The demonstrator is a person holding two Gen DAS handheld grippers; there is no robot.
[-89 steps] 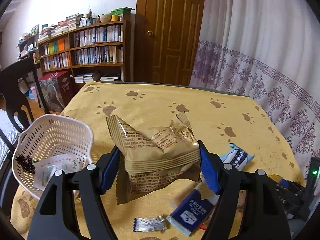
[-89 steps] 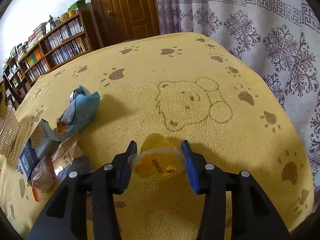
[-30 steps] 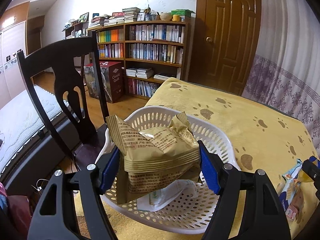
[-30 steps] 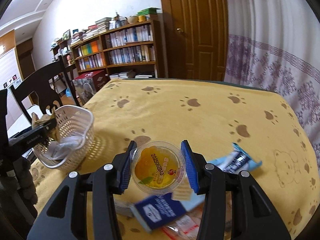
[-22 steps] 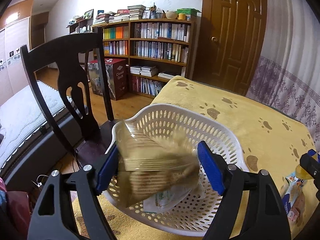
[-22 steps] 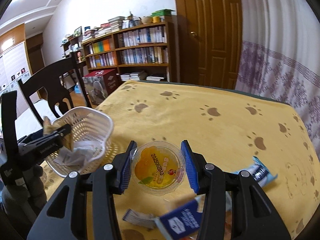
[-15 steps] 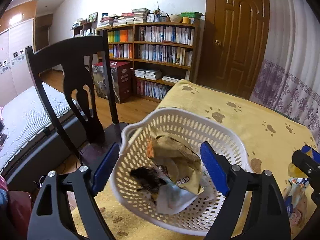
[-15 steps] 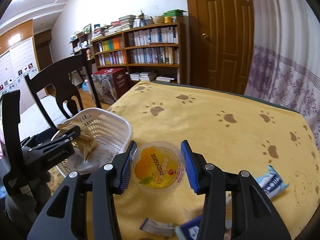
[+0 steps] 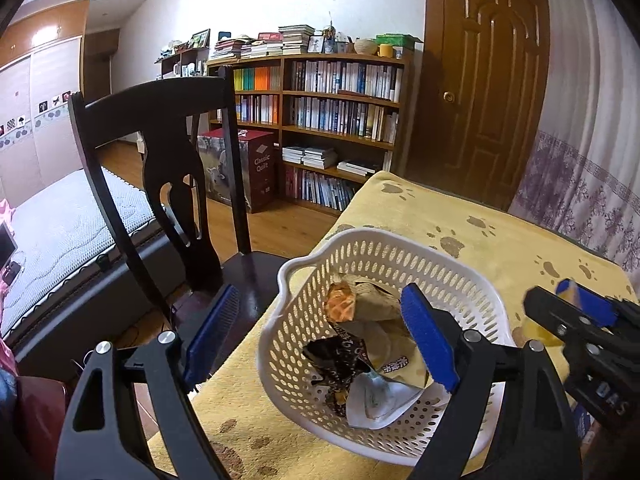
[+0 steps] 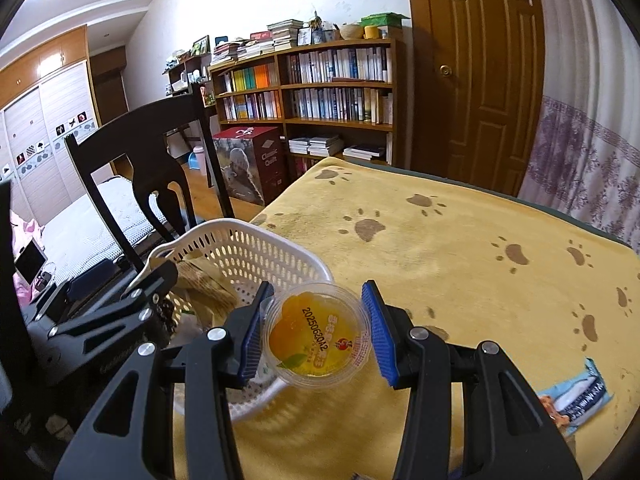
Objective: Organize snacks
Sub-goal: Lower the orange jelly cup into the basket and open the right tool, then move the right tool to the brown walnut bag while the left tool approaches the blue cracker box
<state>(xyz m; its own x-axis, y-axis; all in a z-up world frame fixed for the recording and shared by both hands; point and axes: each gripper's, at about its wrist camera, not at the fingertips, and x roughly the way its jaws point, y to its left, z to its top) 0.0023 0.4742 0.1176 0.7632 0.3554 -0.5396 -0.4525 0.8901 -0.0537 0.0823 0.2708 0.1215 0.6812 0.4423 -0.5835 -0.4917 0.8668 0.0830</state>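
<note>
A white perforated basket [image 9: 460, 276] [image 10: 256, 248] sits at the left edge of the yellow paw-print table. Inside it lie a tan snack bag [image 9: 372, 300], a dark wrapper [image 9: 340, 360] and a white packet [image 9: 380, 400]. My left gripper [image 9: 320, 340] hangs open over the basket's near left side with nothing between its fingers. My right gripper [image 10: 316, 334] is shut on a clear fruit jelly cup [image 10: 316, 340] with orange contents, held just right of the basket rim. The right gripper also shows at the right edge of the left wrist view [image 9: 576, 316].
A dark wooden chair [image 9: 160, 184] [image 10: 140, 176] stands just left of the table beside the basket. A blue snack packet [image 10: 576, 396] lies on the cloth at the right. A bookshelf [image 9: 332, 120] and a door are behind; a bed lies to the left.
The left gripper opened and dropped the tan snack bag into the basket. The right gripper has carried the jelly cup left across the table to the basket's rim.
</note>
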